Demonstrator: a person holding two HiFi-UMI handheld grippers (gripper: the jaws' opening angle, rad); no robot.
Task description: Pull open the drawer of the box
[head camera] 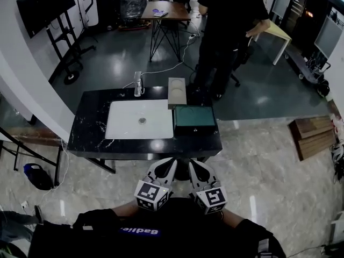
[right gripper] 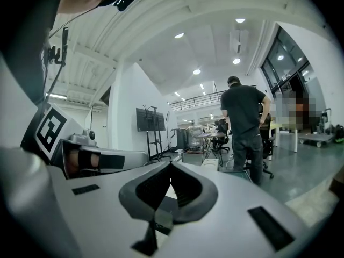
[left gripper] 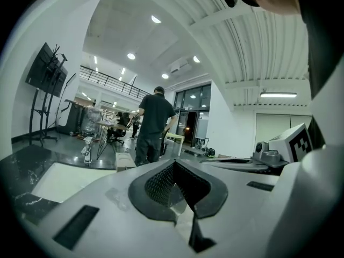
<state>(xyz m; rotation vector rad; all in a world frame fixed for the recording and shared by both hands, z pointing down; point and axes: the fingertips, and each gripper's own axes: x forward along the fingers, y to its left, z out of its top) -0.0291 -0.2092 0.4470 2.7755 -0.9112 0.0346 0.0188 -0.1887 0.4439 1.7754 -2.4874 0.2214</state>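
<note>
The left tool (head camera: 167,164) and the right tool (head camera: 196,165) are each pressed together on nothing, held side by side well short of the box (head camera: 194,119), off the near edge of the tabletop (head camera: 91,123). The reach seems not yet begun; next, one tool must go forward to the box front and spread for the drawer pull. Dark with a teal top, the box sits just right of a white mat (head camera: 141,119), drawer apparently shut
</note>
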